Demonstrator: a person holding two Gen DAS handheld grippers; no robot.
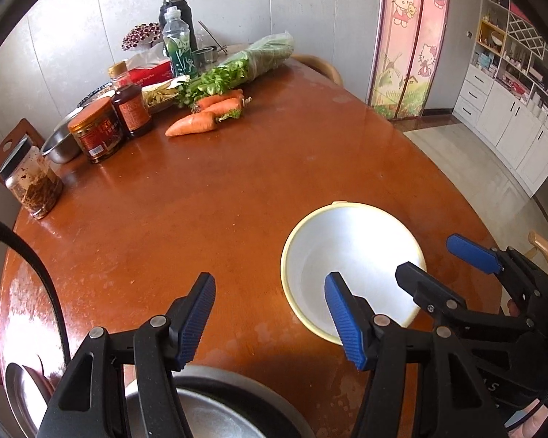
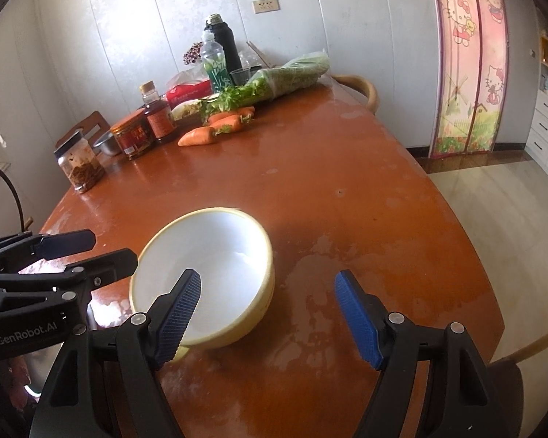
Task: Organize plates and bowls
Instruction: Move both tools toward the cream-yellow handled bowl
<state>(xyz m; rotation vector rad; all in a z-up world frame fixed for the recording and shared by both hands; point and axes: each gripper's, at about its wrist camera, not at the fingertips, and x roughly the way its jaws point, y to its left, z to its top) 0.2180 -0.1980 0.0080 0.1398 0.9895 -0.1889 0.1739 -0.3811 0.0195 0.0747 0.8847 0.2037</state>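
Bowl (image 2: 204, 277) is straddled at its near rim by the right gripper's (image 2: 268, 314) spread fingers; left gripper (image 1: 270, 314) is held spread too.

Grey panelled wall (image 2: 128, 18), pink cartoon door curtain (image 2: 467, 58), white cabinets (image 1: 511, 109), glossy tiled floor (image 2: 500, 211).

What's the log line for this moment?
left tool: open, empty | right tool: open, straddling near rim of bowl | bowl: upright on table, empty | metal plate: under left tool
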